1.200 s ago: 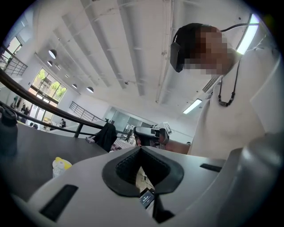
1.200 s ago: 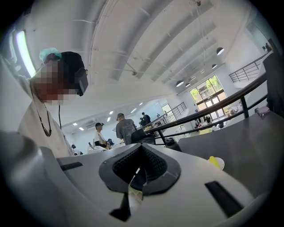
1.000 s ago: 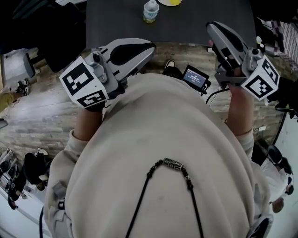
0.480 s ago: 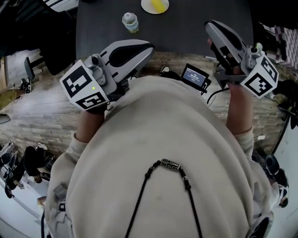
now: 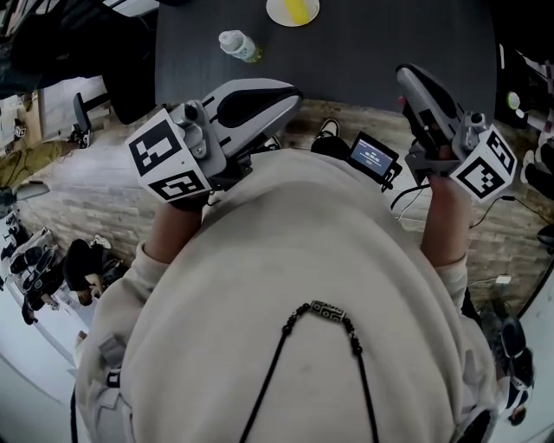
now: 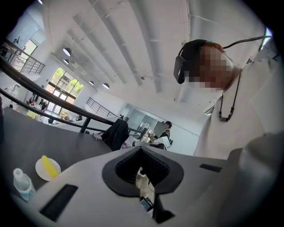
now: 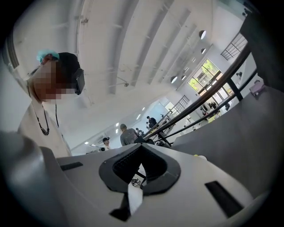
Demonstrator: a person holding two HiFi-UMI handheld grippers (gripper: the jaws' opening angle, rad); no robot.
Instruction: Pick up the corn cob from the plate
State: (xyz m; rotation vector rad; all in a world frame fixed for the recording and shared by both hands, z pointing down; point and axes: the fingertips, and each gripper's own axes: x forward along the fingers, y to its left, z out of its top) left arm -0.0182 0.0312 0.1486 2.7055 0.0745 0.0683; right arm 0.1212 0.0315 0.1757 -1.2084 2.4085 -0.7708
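Note:
The yellow corn cob point(image 5: 297, 9) lies on a small white plate point(image 5: 275, 13) at the far side of the dark table point(image 5: 372, 39). The left gripper view shows the corn cob point(image 6: 49, 165) on its plate point(image 6: 40, 170) at lower left. My left gripper point(image 5: 293, 92) is held level at the table's near edge, well short of the plate, jaws shut and empty point(image 6: 141, 149). At the same edge, farther right, is my right gripper point(image 5: 405, 74), its jaws also shut on nothing point(image 7: 142, 146).
A clear plastic bottle point(image 5: 238, 45) lies on the table left of the plate, and the bottle point(image 6: 22, 184) sits beside the plate in the left gripper view. A small screen device point(image 5: 374, 156) hangs at the person's waist. Shoes point(image 5: 35, 268) sit on the wooden floor at left.
The head view has shifted, so plate and bottle now sit lower and farther left in the picture. Both grippers have drifted slightly right in it, the right one also lower. Jaws stay shut.

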